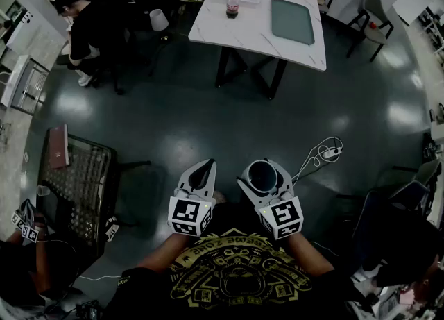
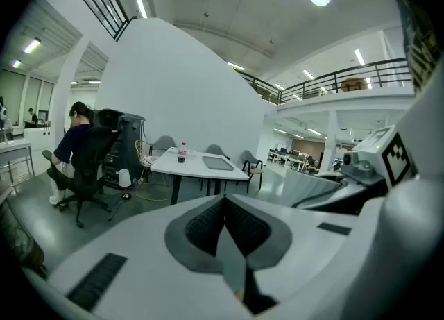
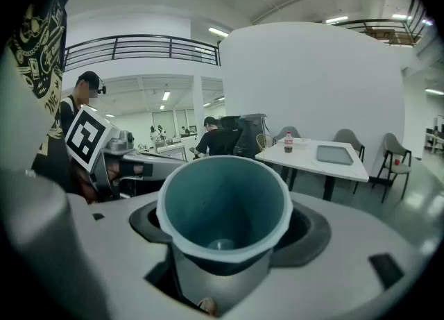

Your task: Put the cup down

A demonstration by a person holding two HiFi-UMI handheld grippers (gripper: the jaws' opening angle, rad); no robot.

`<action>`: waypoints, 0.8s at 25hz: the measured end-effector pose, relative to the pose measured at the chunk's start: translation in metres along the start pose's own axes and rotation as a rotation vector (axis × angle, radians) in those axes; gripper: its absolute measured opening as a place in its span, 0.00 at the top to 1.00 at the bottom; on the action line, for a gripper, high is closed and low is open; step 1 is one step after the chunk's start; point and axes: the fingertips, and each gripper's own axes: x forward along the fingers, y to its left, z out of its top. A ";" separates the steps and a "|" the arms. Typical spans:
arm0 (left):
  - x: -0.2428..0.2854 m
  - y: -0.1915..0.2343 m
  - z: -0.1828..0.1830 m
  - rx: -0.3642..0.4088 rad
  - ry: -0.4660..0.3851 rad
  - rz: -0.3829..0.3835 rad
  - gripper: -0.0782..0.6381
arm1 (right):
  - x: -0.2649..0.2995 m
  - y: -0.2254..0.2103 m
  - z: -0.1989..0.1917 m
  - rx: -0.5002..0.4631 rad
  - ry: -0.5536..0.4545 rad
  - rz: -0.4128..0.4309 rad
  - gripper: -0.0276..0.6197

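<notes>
In the head view both grippers are held close in front of the person's chest, over the dark floor. My right gripper (image 1: pixel 263 170) is shut on a cup (image 1: pixel 261 178), which has a pale rim and a dark inside. In the right gripper view the cup (image 3: pixel 223 204) stands upright and empty with a teal inside, and the jaws of the gripper (image 3: pixel 225 237) press on its two sides. My left gripper (image 1: pixel 206 167) is just left of it, shut with nothing in it. In the left gripper view its pads (image 2: pixel 208 225) meet.
A white table (image 1: pixel 250 34) stands far ahead with a cola bottle (image 1: pixel 232 5) and a grey tray (image 1: pixel 293 20); chairs surround it. A seated person (image 1: pixel 87 30) is at the back left. A wire-mesh table (image 1: pixel 80 180) is at the left. A cable with a plug strip (image 1: pixel 325 153) lies on the floor.
</notes>
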 end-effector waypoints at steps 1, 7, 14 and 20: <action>0.000 -0.001 0.001 0.000 -0.004 0.002 0.88 | -0.001 0.000 -0.002 0.005 -0.001 0.005 0.38; 0.006 -0.008 0.012 0.014 -0.020 0.007 0.88 | -0.003 -0.006 -0.006 0.019 -0.015 0.029 0.38; 0.013 -0.010 0.016 0.012 -0.019 0.022 0.88 | -0.002 -0.022 -0.002 0.061 -0.021 0.026 0.38; 0.032 -0.020 0.024 0.010 -0.013 0.023 0.88 | -0.004 -0.048 0.005 0.073 -0.024 0.008 0.38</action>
